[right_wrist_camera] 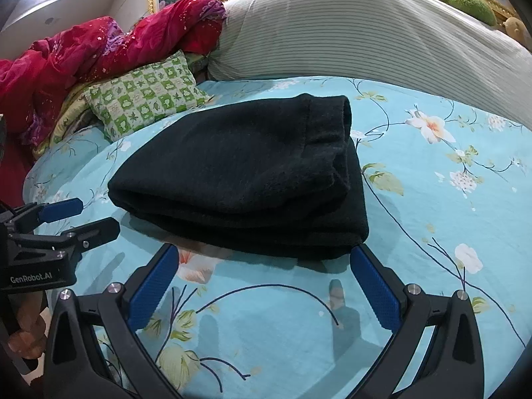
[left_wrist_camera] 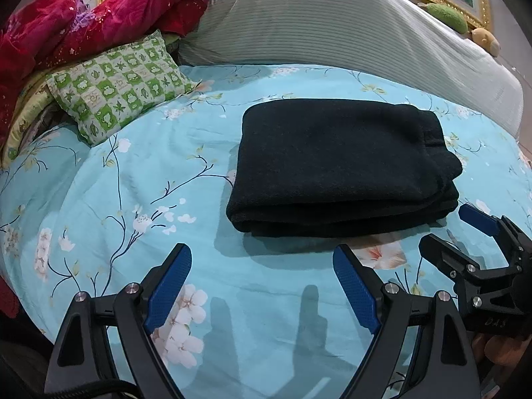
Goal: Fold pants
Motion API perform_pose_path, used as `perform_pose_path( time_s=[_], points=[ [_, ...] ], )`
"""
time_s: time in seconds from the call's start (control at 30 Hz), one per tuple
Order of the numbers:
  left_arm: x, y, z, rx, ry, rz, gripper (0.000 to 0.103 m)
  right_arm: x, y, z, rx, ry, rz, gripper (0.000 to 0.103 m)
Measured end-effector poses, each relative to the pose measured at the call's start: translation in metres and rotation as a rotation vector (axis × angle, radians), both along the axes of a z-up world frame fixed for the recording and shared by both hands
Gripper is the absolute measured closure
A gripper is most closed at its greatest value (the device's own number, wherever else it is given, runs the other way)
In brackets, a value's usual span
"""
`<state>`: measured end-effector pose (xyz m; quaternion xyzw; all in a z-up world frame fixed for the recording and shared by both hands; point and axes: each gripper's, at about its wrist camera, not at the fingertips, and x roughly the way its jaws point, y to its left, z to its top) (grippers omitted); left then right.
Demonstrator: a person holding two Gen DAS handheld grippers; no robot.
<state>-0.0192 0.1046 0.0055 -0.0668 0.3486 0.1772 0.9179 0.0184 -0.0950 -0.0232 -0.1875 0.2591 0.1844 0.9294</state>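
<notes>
Black pants [left_wrist_camera: 339, 163] lie folded into a thick rectangle on the blue floral bed sheet [left_wrist_camera: 133, 199]; the right wrist view shows the same stack [right_wrist_camera: 239, 179] with the waistband on top at the right. My left gripper [left_wrist_camera: 262, 262] is open just in front of the stack, holding nothing. My right gripper [right_wrist_camera: 262, 262] is open too, its fingertips close to the stack's near edge, nothing between them. Each gripper appears in the other's view: the right gripper [left_wrist_camera: 449, 229] at the right, the left gripper [right_wrist_camera: 89, 216] at the left.
A green checked pillow [left_wrist_camera: 116, 93] and a red blanket [left_wrist_camera: 83, 20] are at the back left. A large striped grey bolster [left_wrist_camera: 332, 23] runs along the headboard, with two plush toys [left_wrist_camera: 449, 16] on the gold frame. A hand [right_wrist_camera: 26, 332] holds the left gripper.
</notes>
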Motion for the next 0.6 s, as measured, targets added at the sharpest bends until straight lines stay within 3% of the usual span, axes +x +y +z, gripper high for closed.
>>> perform_pose_path(
  time_s=[0.6],
  points=[
    [0.0031,-0.0029,-0.0035,0.014,0.007,-0.009,0.015,-0.0016,-0.0021,-0.0046,-0.008,-0.004,0.009,0.0]
  ],
)
